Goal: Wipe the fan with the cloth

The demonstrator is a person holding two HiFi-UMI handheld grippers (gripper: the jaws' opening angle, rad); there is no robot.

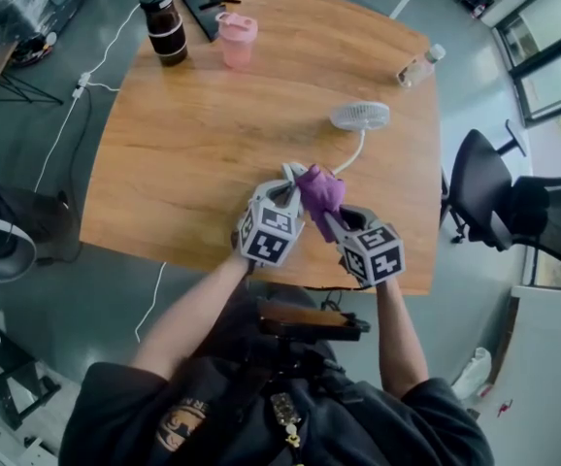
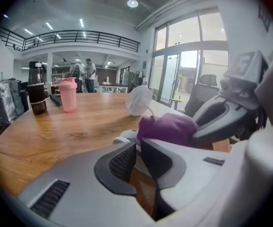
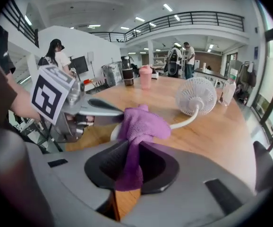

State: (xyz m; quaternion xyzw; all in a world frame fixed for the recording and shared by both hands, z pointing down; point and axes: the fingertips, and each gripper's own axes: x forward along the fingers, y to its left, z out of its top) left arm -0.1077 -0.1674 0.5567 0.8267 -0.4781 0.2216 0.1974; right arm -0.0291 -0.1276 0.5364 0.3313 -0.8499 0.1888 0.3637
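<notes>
The right tongs (image 3: 129,145) pinched the purple cloth (image 3: 139,124), the left tongs (image 2: 137,144) nearly pressed together on its edge, both just above the wooden counter (image 1: 193,153), the white fan (image 3: 196,96) nearby beyond.

The grey two-jaw left gripper (image 1: 290,175), jaws almost together, has at its 3 o'clock the grey right gripper (image 1: 327,216), clamped on a purple cloth (image 1: 319,188).

surface: wooden table (image 1: 213,144) | on it: fan (image 1: 360,116), dark bottle (image 1: 165,25), pink cup (image 1: 236,39), clear bottle (image 1: 420,66)
</notes>
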